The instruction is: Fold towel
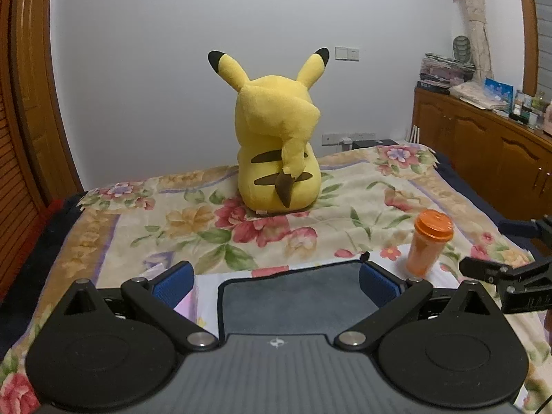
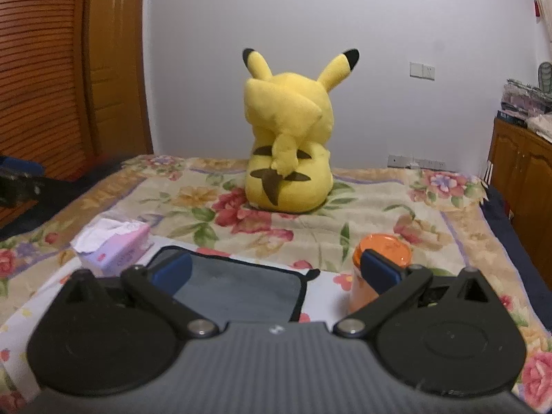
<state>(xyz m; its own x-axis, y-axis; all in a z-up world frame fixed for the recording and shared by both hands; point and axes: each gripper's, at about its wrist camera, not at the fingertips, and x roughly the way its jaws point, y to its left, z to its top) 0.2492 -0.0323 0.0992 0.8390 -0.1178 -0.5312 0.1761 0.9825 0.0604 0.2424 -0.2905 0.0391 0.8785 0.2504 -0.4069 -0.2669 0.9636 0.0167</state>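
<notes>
While I hold both grippers low over the bed point(image 1: 103, 227), the towel point(image 1: 296, 296) lies flat just ahead of me, a grey cloth with a dark trimmed edge, spread on a white flowered sheet near the front of the bed. My left gripper point(image 1: 276, 284) has its fingers point(image 1: 172, 284) spread wide, with the towel's far edge showing in the gap between the blue pads; nothing is pinched. My right gripper point(image 2: 276, 274) is likewise spread wide and empty, the towel point(image 2: 238, 289) showing behind its left pad and the right pad standing in front of the orange cup point(image 2: 379, 252). That orange cup point(image 1: 429, 241) stands upright with its lid on, just beside the towel's right-hand corner. On the other side, near the towel's left corner, a pink tissue pack point(image 2: 114, 245) lies with white tissue ruffled out of its top. Farther back, well apart from the towel, a yellow plush toy point(image 1: 279, 145) sits upright in the middle of the floral blanket point(image 1: 362, 193), its back and tail turned to me. In the left view the black frame of my other gripper point(image 1: 510, 276) pokes in at the right edge.
</notes>
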